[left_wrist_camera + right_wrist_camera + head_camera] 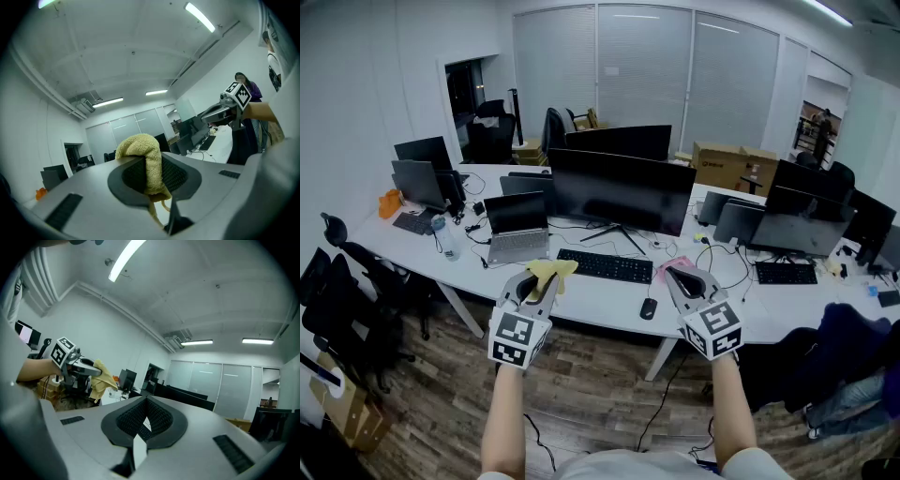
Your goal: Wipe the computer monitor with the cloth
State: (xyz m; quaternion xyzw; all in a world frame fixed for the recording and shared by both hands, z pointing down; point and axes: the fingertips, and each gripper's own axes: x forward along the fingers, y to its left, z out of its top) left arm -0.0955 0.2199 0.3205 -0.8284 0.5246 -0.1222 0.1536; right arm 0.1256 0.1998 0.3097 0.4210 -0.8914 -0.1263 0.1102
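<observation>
A wide black monitor stands on the white desk, dark and facing me. My left gripper hovers over the desk's front edge, shut on a yellow cloth that sticks out past its tips. In the left gripper view the cloth is pinched between the pads and folds over the top. My right gripper hangs level with it to the right, shut and holding nothing. From the right gripper view, the left gripper and its hanging cloth show at the left.
A black keyboard and mouse lie in front of the monitor, an open laptop to its left. More monitors, cables and a cardboard box crowd the right. Black chairs stand at the left. A person stands behind.
</observation>
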